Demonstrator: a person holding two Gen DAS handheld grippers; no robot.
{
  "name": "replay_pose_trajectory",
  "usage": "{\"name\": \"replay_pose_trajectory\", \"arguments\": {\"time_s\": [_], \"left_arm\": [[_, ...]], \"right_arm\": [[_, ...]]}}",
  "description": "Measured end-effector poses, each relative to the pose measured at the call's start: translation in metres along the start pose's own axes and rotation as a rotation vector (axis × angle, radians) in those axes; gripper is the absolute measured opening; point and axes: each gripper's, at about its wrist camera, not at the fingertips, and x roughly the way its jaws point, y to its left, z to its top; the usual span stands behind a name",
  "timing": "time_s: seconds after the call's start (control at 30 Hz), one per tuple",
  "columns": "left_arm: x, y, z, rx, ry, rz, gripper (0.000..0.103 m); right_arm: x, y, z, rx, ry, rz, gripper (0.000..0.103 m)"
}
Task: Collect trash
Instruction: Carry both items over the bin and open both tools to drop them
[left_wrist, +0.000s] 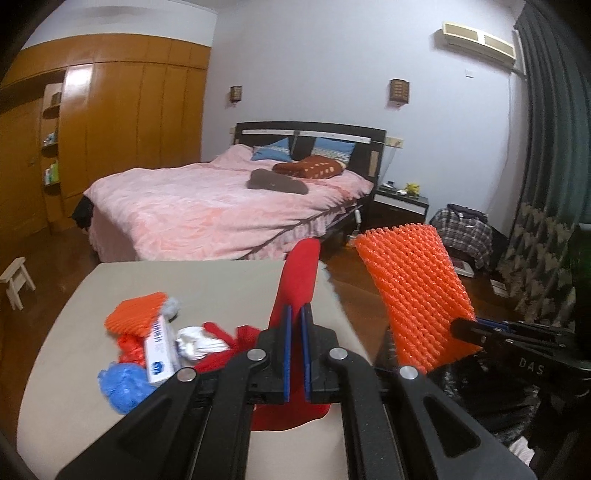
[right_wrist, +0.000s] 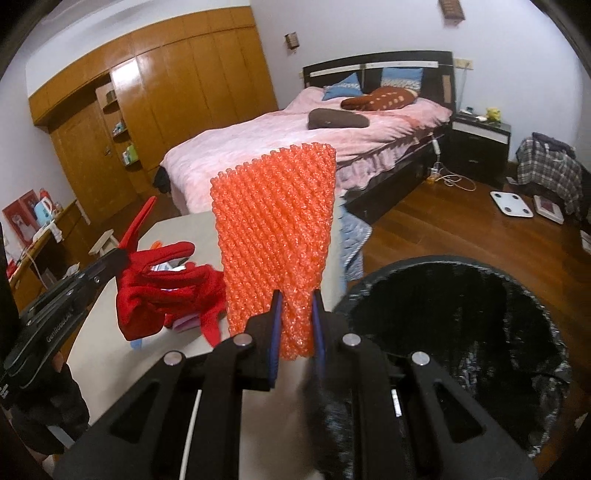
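Right hand-held gripper (right_wrist: 295, 325) pinches knobbly orange foam netting (right_wrist: 275, 225); left hand-held gripper (left_wrist: 296, 321) clamps soft red glove (left_wrist: 295, 273)

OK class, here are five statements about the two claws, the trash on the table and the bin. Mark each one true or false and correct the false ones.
1. The right claw grips an orange foam net. True.
2. The left claw is empty. False: it is shut on a red glove.
3. The black-lined bin stands at the right of the table. True.
4. The table holds no more trash. False: another orange net, a small box and blue plastic remain.
5. The bed has a green cover. False: pink.
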Motion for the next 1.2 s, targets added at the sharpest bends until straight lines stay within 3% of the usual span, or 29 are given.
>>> {"name": "replay_pose_trajectory", "arguments": {"time_s": [0.8,1.2], "left_arm": [[0.045,-0.185,0.034,0.085,-0.003,-0.401,0.005],[0.092,-0.204,-0.006,0.116,0.159,-0.419,0.006]], "right_arm": [[-0.080,-0.141,-0.031,0.129,-0.057,-0.284,0.014],[-0.058,-0.171,-0.064,0.192,0.017,-0.318,0.018]]}}
